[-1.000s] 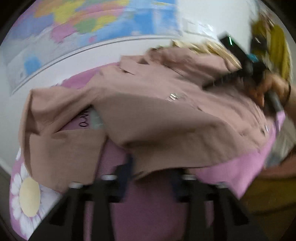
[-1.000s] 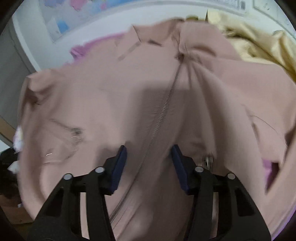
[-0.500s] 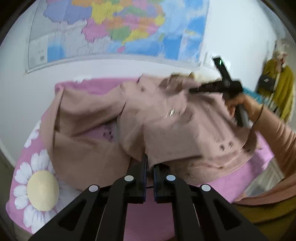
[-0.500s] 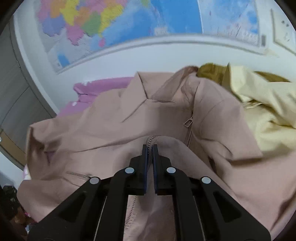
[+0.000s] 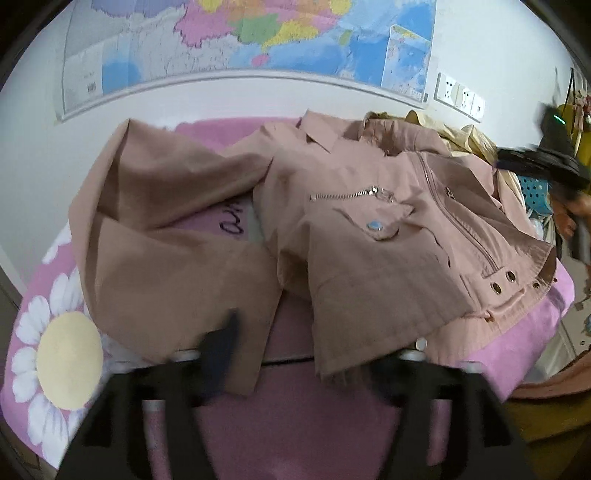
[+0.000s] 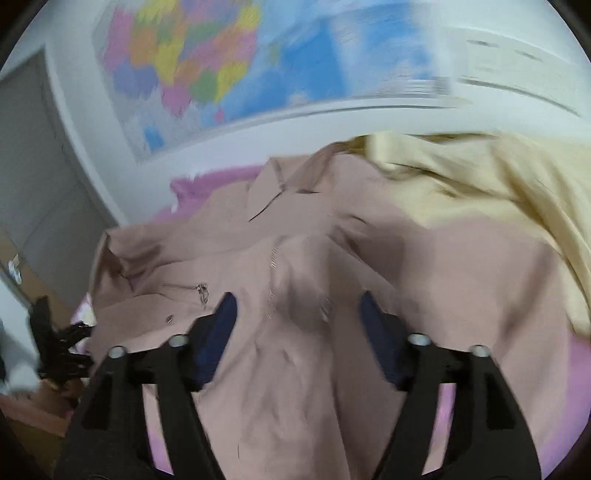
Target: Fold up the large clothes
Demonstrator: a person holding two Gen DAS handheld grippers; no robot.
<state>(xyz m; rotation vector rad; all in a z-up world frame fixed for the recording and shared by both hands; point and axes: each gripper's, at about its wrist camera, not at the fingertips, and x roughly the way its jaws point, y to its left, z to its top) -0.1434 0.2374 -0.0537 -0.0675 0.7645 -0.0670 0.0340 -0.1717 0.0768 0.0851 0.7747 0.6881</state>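
A dusty-pink zip jacket [image 5: 369, 236] lies spread on the pink daisy blanket [image 5: 332, 413], one sleeve out to the left. My left gripper [image 5: 317, 347] sits at the jacket's near hem with its jaws opening. The hem lies loose between them and drapes over the right finger; the pads do not press it. My right gripper [image 6: 297, 299] hovers over the jacket's front [image 6: 303, 280], by the zip, jaws opening and nothing pinched. In the left wrist view a hand holds that right gripper [image 5: 535, 158] at the far right.
A pale yellow garment [image 6: 480, 192] is heaped behind the jacket on the right. A large wall map [image 5: 258, 33] hangs above the bed. A blue perforated basket [image 5: 532, 188] stands at the right, and a grey door [image 6: 33, 177] at the left.
Half a second ago both grippers were shut on jacket fabric; now both stand open and the cloth has dropped. The right gripper has lifted and pulled back from the zip.
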